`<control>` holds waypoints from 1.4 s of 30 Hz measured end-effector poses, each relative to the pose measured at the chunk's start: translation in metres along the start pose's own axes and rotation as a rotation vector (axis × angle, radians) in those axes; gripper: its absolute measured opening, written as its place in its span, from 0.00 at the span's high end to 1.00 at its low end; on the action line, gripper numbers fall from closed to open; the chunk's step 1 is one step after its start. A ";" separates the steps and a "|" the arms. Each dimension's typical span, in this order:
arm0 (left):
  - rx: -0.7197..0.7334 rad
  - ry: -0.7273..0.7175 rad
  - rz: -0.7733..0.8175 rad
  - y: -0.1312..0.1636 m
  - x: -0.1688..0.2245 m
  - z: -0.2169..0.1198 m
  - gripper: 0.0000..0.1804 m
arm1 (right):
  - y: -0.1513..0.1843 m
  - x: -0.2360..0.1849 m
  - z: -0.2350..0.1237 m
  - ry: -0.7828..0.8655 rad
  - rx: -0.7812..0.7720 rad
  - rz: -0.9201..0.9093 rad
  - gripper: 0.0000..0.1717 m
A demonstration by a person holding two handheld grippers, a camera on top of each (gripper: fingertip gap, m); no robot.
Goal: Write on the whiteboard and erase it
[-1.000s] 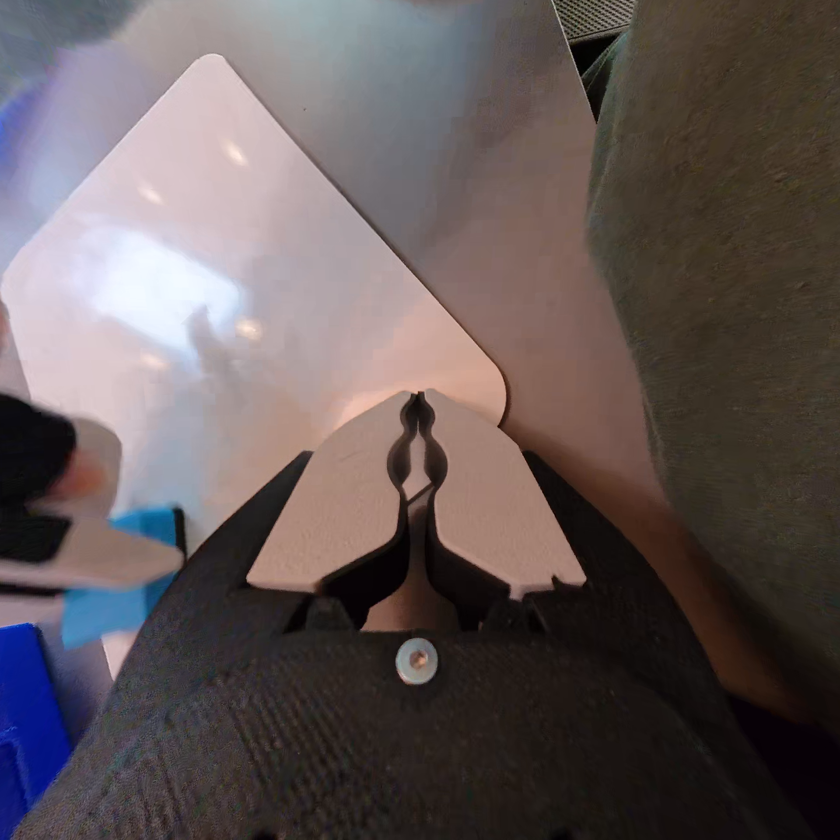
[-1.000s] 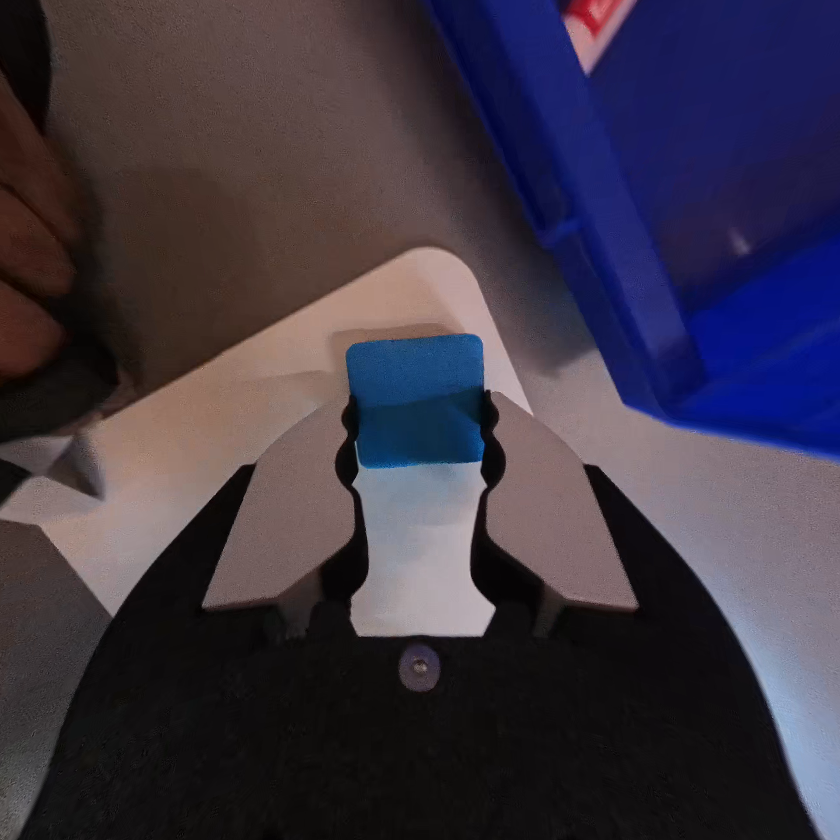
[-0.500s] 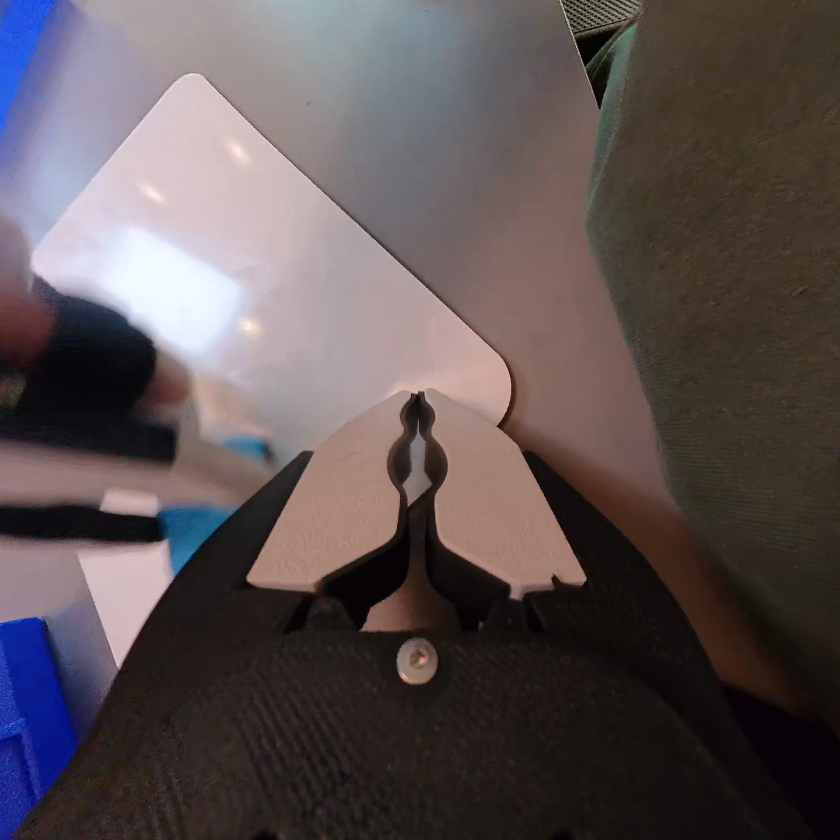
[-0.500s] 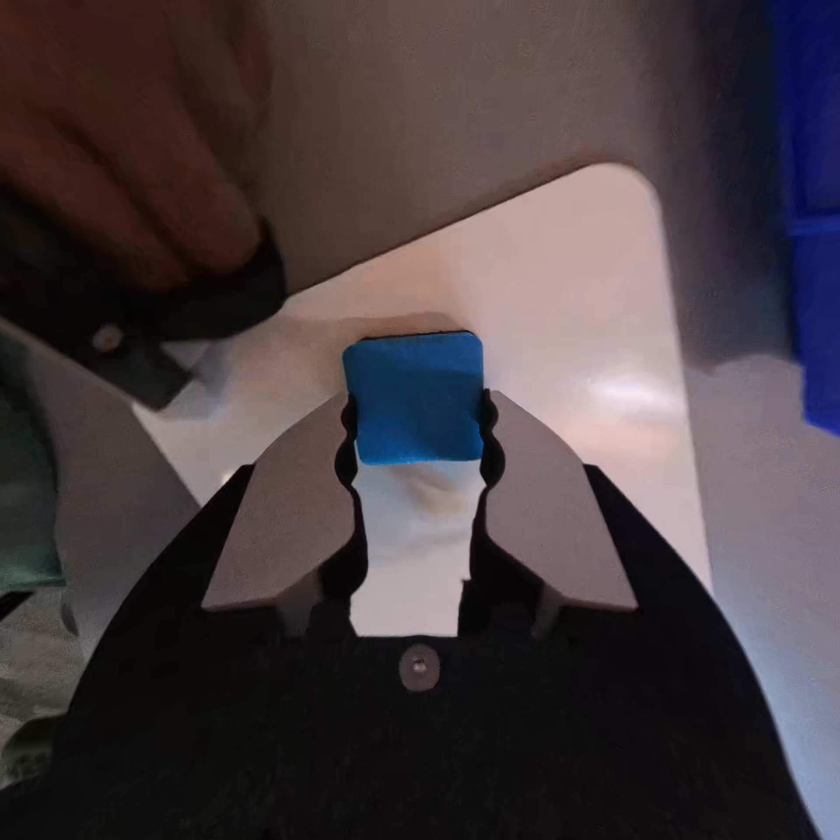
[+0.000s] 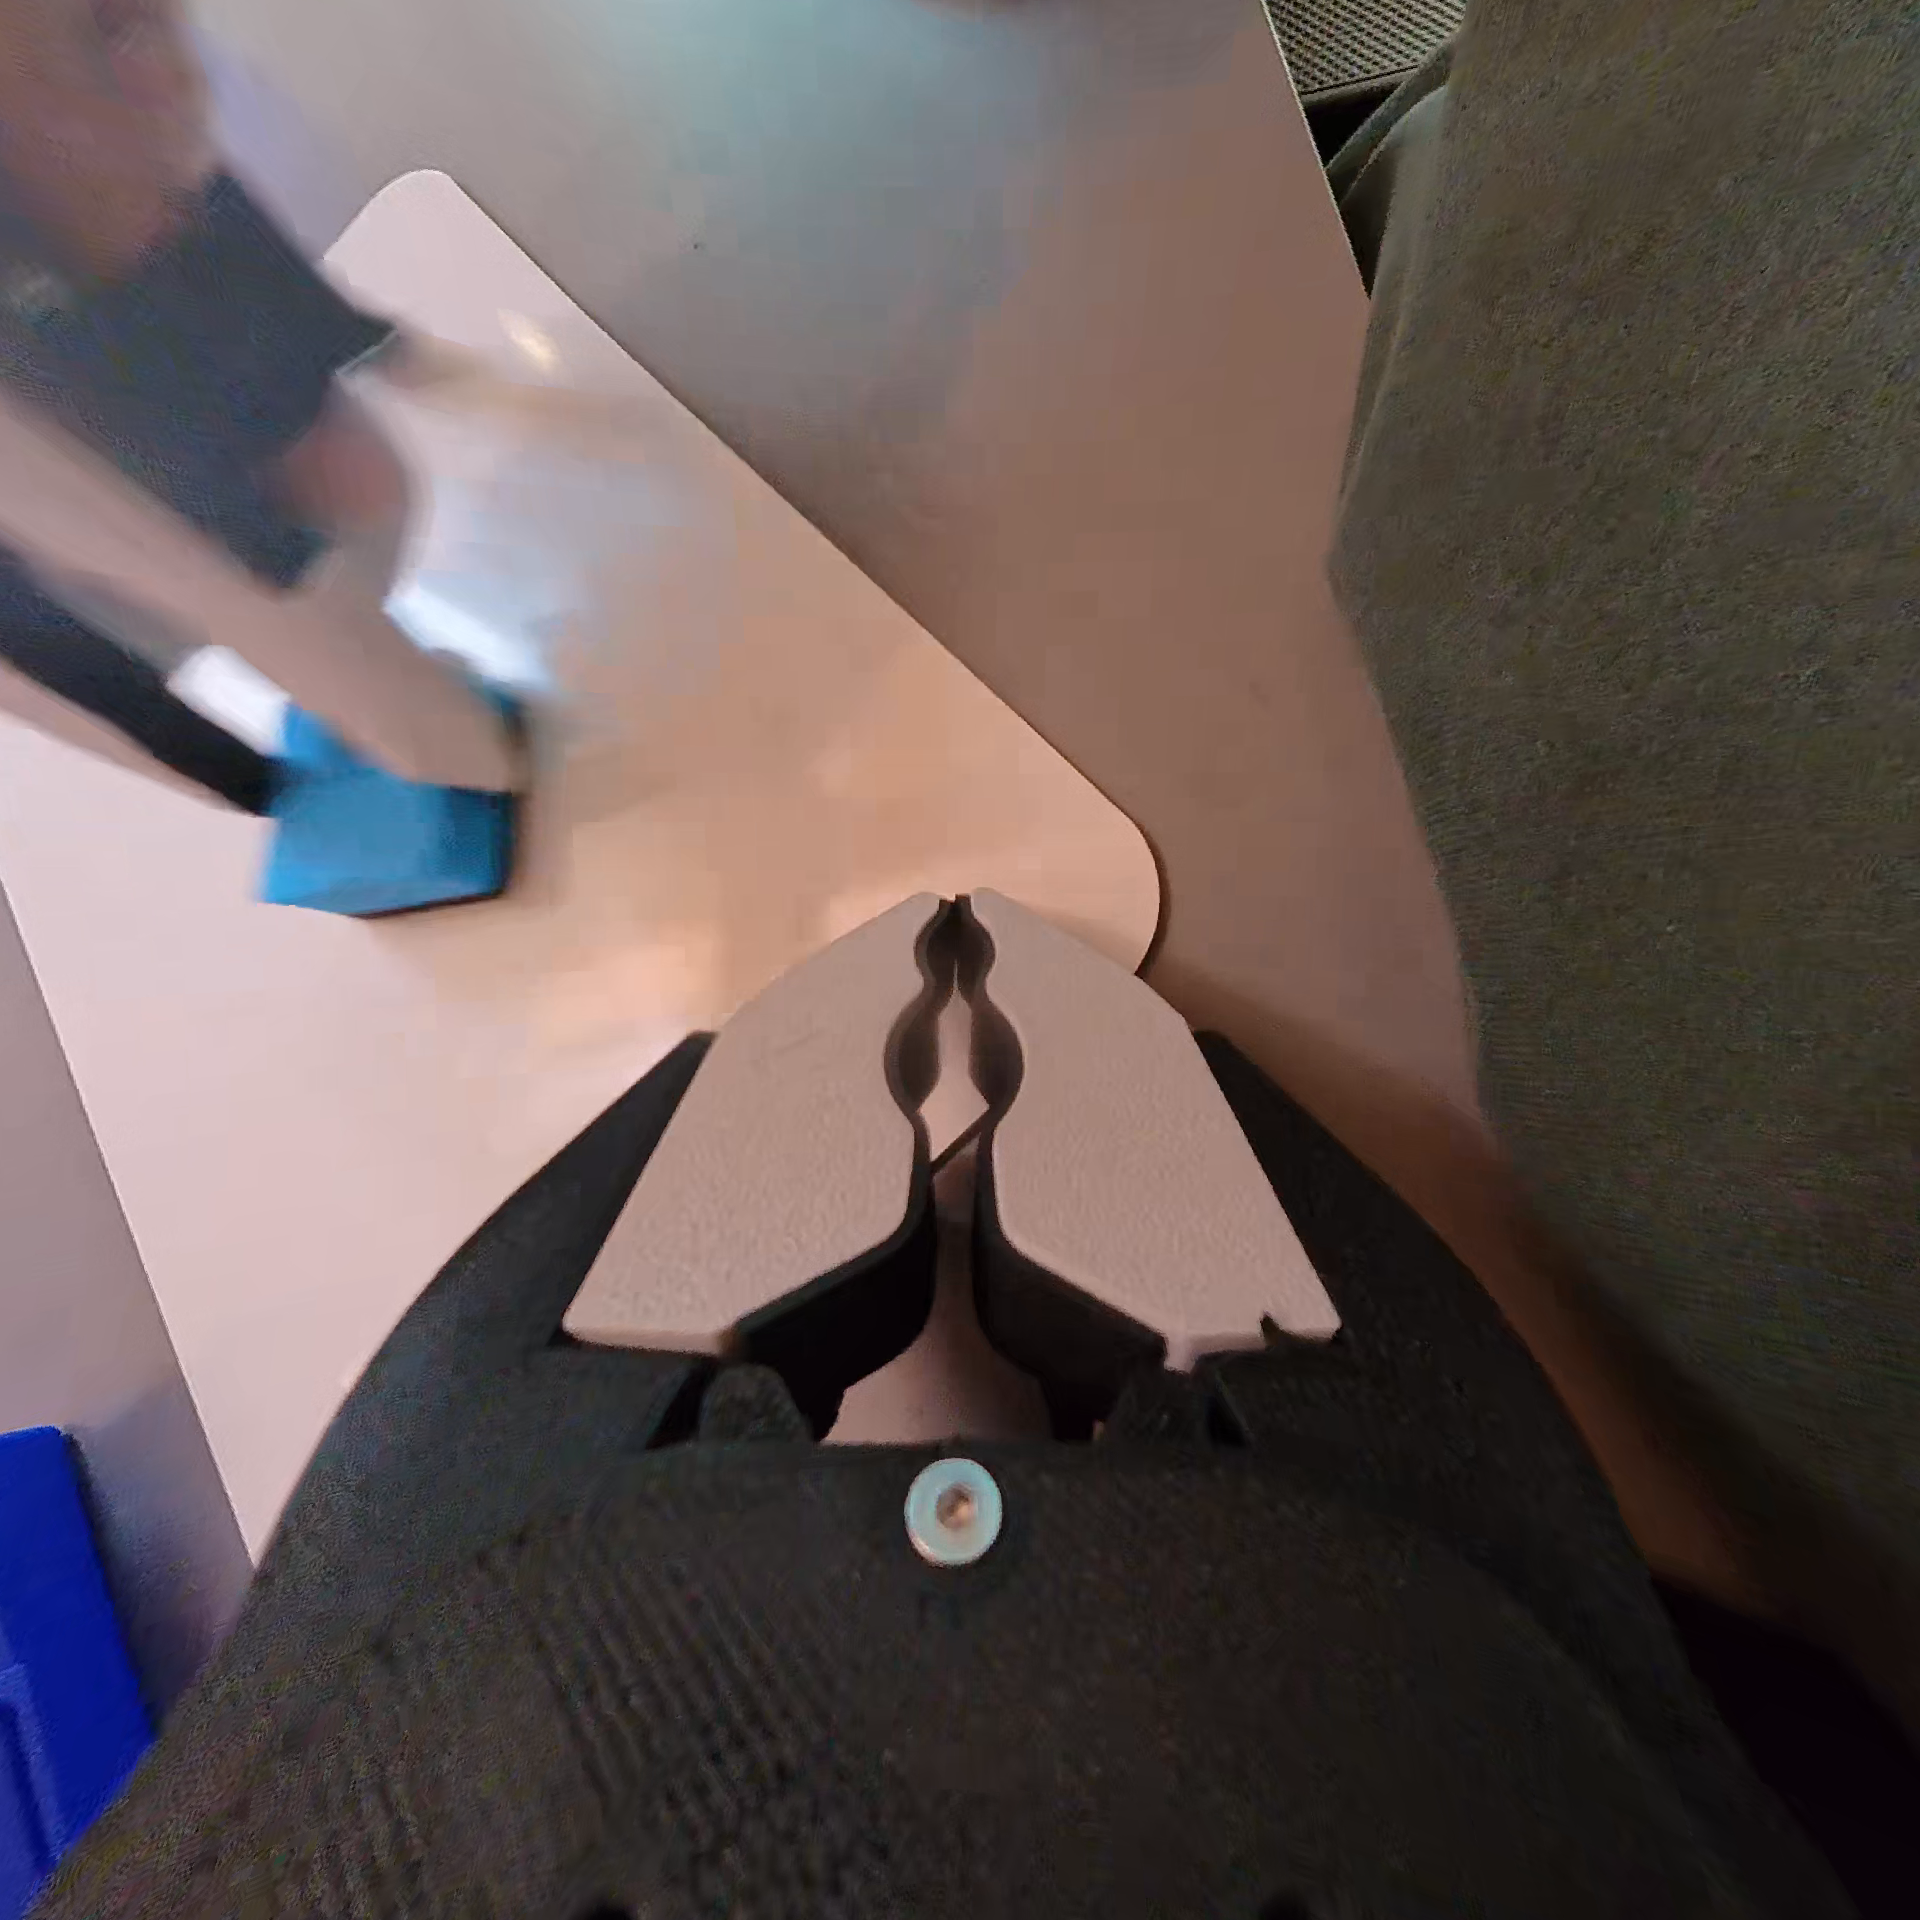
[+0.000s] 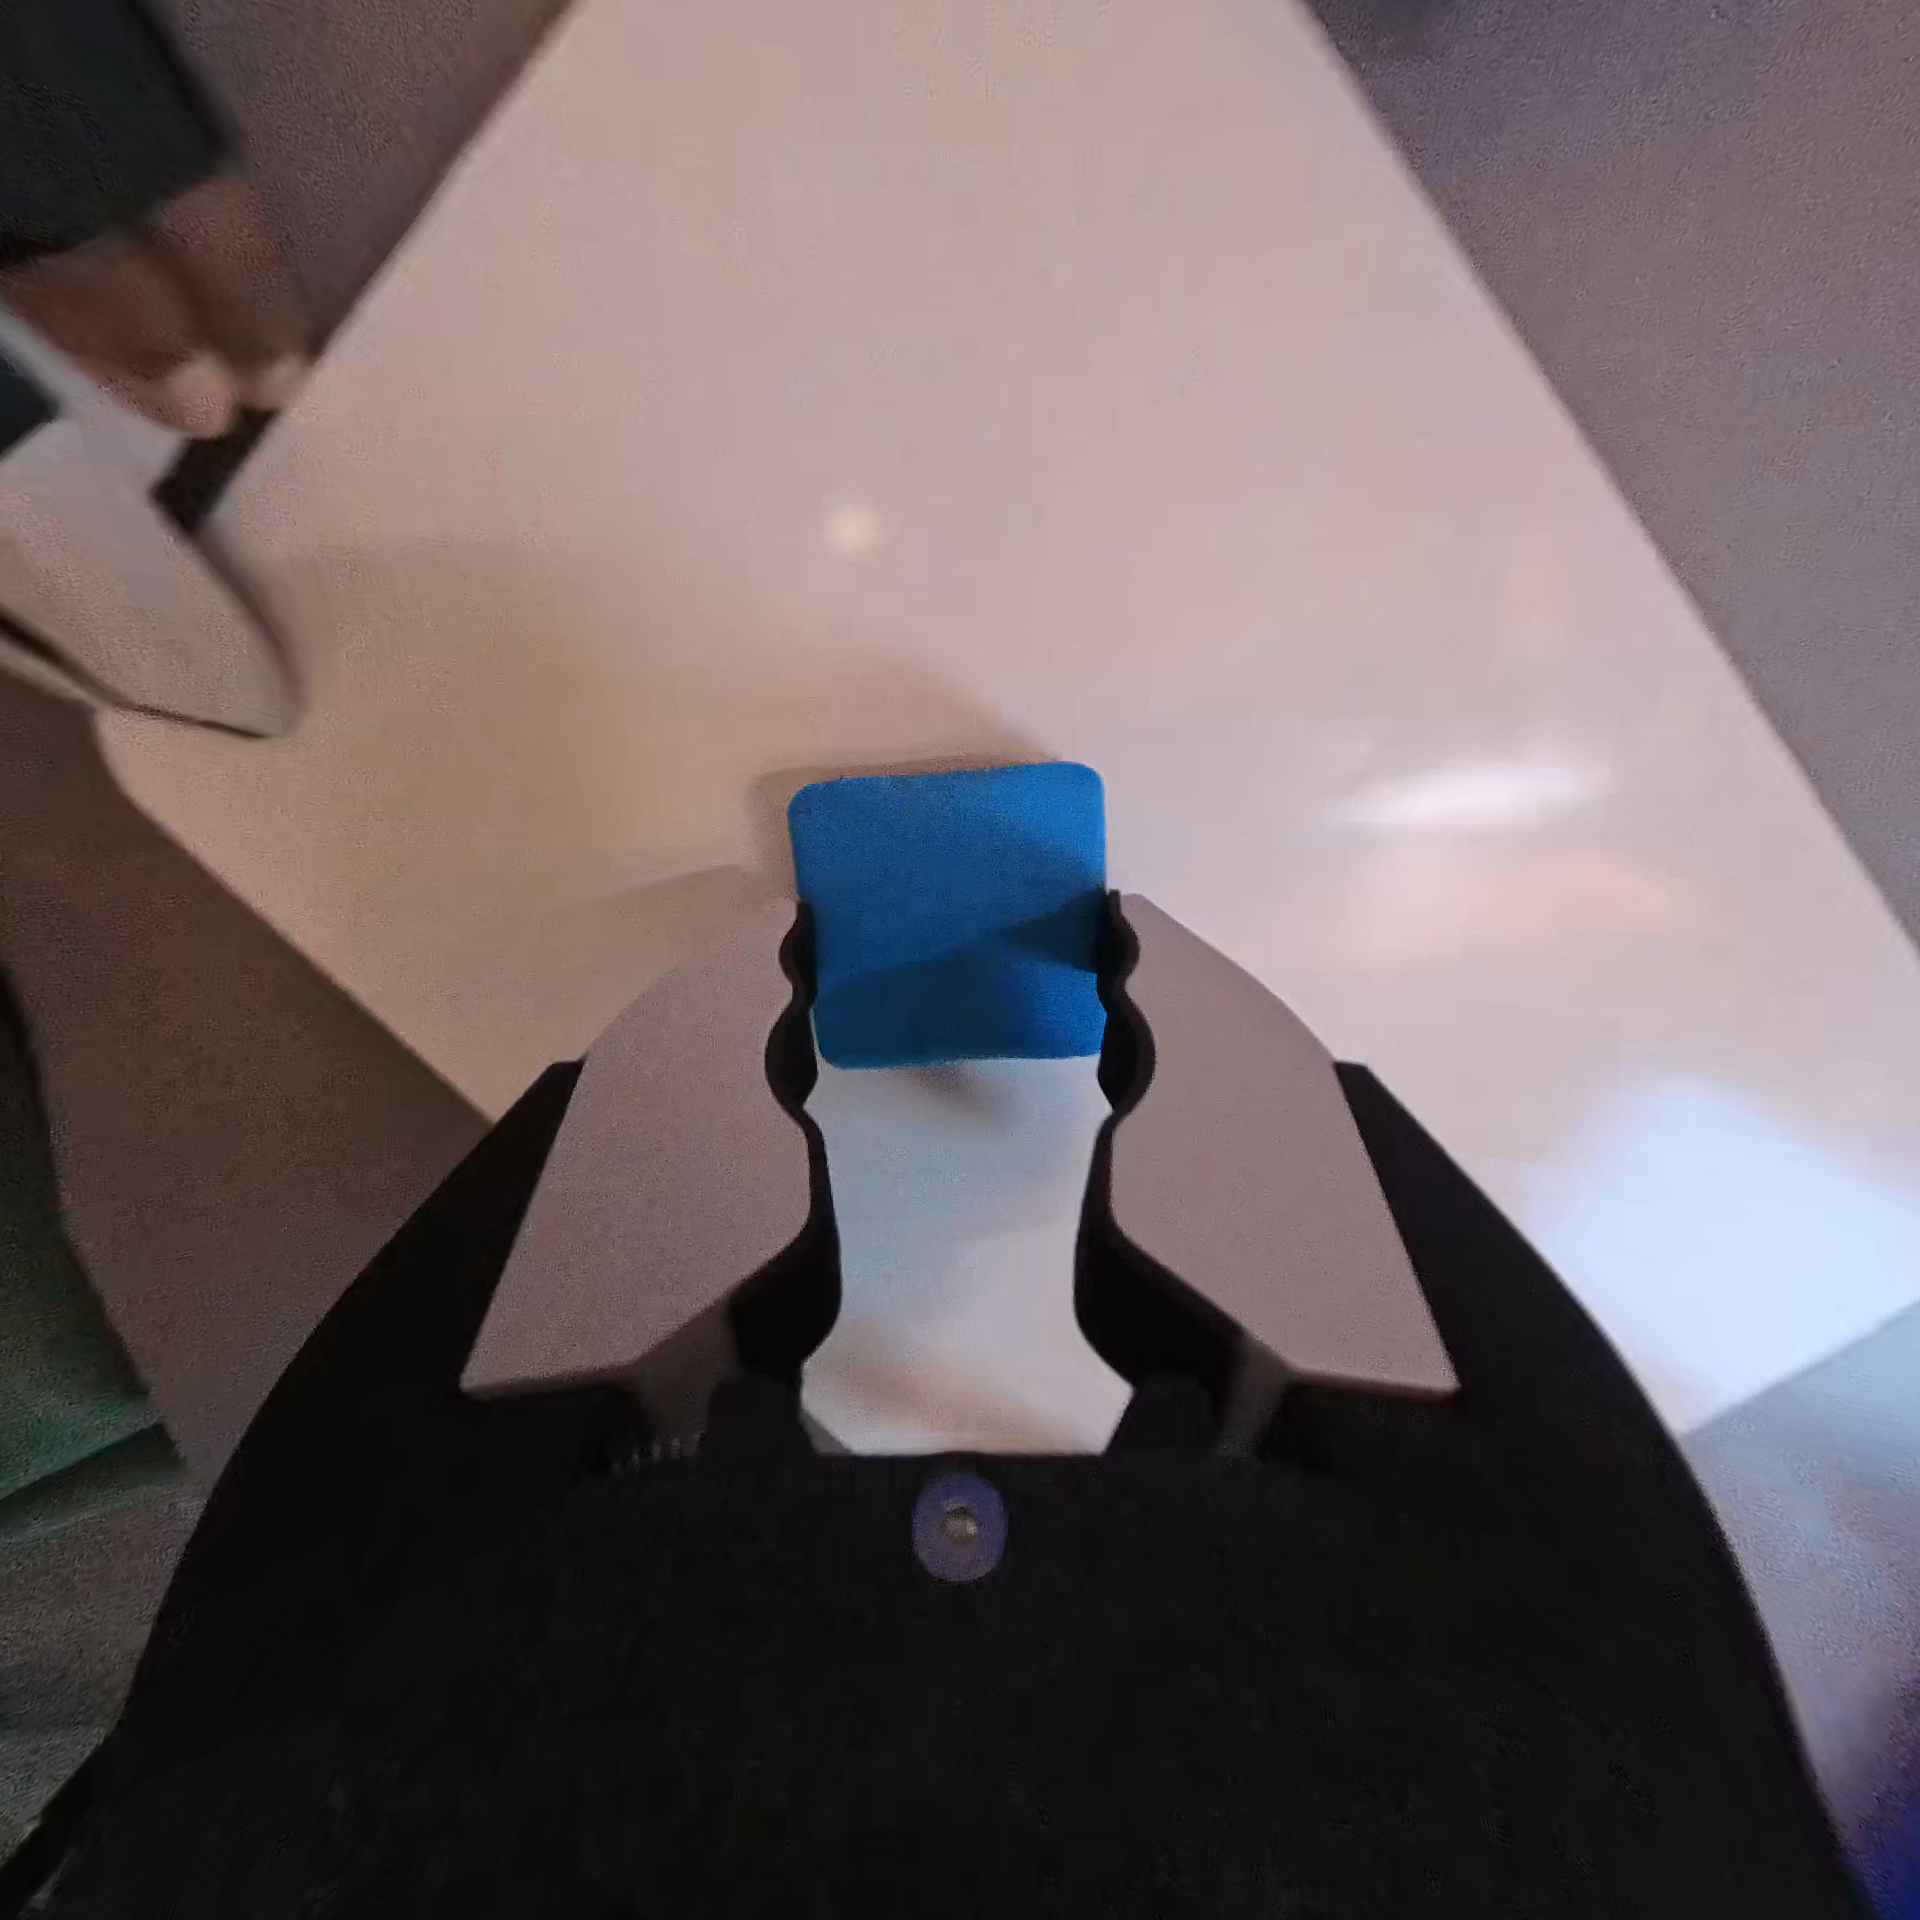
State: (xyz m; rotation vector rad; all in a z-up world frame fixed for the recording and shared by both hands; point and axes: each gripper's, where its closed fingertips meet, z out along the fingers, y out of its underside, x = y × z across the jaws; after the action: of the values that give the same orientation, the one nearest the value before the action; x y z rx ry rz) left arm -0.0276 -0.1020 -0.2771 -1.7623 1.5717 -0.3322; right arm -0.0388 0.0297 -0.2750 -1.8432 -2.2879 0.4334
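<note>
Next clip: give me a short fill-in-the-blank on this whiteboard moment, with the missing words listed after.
1. The right claw grips a square foam eraser coloured ____.
2. The eraser rests on the white rounded-corner ____.
3. The left claw has its fingers ____, holding nothing.
4. That claw's tip sits over the board's rounded ____.

Missing words: blue; whiteboard; shut; corner

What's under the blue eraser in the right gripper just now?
The whiteboard lies under the blue eraser, held by the right gripper. Around it the board looks clean; the patch beneath is covered.

Dim warm light, glare, motion blur
</note>
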 end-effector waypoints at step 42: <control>0.009 0.020 -0.005 0.001 0.001 -0.002 1.00 | -0.037 0.163 0.004 0.115 0.014 0.250 0.69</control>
State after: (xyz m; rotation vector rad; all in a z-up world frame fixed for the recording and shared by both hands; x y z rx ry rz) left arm -0.0294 -0.1037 -0.2764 -1.7616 1.5775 -0.3604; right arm -0.1097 0.1810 -0.2742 -2.0975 -1.9845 0.3652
